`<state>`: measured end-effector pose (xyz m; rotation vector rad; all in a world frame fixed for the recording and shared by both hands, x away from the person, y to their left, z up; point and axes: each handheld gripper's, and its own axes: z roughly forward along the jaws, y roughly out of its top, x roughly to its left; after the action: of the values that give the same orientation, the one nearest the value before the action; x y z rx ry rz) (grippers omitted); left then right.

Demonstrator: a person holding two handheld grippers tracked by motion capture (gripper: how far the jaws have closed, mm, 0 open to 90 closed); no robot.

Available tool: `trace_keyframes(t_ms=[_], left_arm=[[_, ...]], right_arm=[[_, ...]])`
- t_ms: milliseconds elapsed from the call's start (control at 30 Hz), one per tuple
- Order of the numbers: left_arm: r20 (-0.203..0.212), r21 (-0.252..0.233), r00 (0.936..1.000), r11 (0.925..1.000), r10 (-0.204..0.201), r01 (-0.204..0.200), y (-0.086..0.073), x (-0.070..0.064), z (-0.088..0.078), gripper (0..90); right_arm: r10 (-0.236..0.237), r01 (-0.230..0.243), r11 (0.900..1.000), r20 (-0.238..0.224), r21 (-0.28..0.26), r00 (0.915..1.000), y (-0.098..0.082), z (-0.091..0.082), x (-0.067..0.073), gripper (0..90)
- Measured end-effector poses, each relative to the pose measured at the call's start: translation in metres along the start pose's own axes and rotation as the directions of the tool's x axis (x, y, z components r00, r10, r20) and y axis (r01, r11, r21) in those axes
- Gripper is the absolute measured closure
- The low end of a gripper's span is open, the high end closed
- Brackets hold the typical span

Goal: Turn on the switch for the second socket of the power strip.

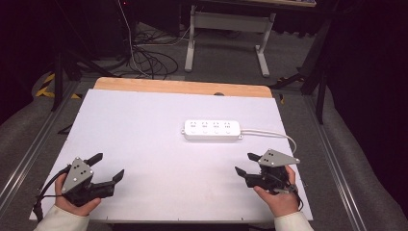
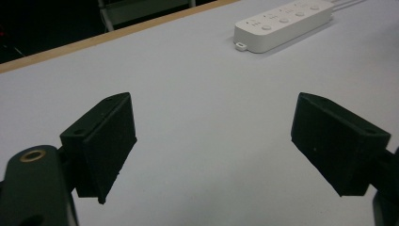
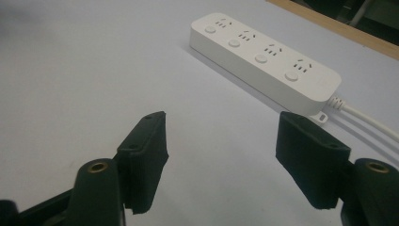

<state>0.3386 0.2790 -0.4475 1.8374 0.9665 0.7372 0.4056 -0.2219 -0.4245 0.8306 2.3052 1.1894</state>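
A white power strip [image 1: 212,130] lies flat near the middle of the counter [image 1: 144,125], on its white sheet, long side running left to right, with four outlets in a row and a round button by each. Its white cord [image 1: 274,134] leaves the right end and curves toward the counter's right edge. A strip of bare wood shows along the counter's far edge. The left hand-held gripper [image 1: 107,167] sits at the near left corner, held in the person's left hand [image 1: 72,195], its jaws spread wide and holding nothing; in the left gripper view [image 2: 211,141] only white sheet lies between the two black jaws, with the power strip [image 2: 282,23] well ahead at the upper right. The right hand-held gripper [image 1: 244,163] sits at the near right, in the right hand [image 1: 279,197], with a grey three-cornered plate [image 1: 276,158] on top; its jaws are also wide apart and empty. In the right gripper view [image 3: 221,141] the power strip [image 3: 263,59] lies ahead of the jaws, near but apart from them, the cord [image 3: 371,123] passing just beyond the right jaw. Past the counter, on the floor, stand table legs [image 1: 226,41] and a tangle of cables [image 1: 149,57].
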Motion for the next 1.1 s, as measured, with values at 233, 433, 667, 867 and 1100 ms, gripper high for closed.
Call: trace_keyframes(t_ms=[233,433,667,867,1100], left_arm=[[-0.007,-0.004,0.9999,1.0,-0.009,0.009,0.0,0.0,0.0,14.6],[-0.009,-0.004,1.0,1.0,-0.003,0.003,0.0,0.0,-0.001,14.7],[-0.015,-0.012,0.9997,0.9997,-0.022,0.021,0.0,0.003,-0.002,14.8],[-0.015,-0.014,0.9997,0.9997,-0.021,0.021,0.0,0.003,-0.003,14.8],[-0.015,-0.01,0.9996,0.9997,-0.022,0.022,0.0,0.003,-0.003,14.8]], right_arm=[[-0.001,0.001,1.0,-0.01,0.01,1.0,0.014,0.001,-0.004,34.6],[-0.022,0.022,1.0,-0.007,0.013,0.9997,0.03,0.002,-0.007,34.7],[-0.041,0.041,0.999,-0.003,0.01,0.9991,0.047,0.004,-0.011,34.7],[-0.06,0.06,0.998,-0.014,0.008,0.9981,0.057,0.009,-0.014,42.5],[-0.082,0.083,0.996,-0.022,0.029,0.9964,0.065,0.016,-0.015,49.1]])
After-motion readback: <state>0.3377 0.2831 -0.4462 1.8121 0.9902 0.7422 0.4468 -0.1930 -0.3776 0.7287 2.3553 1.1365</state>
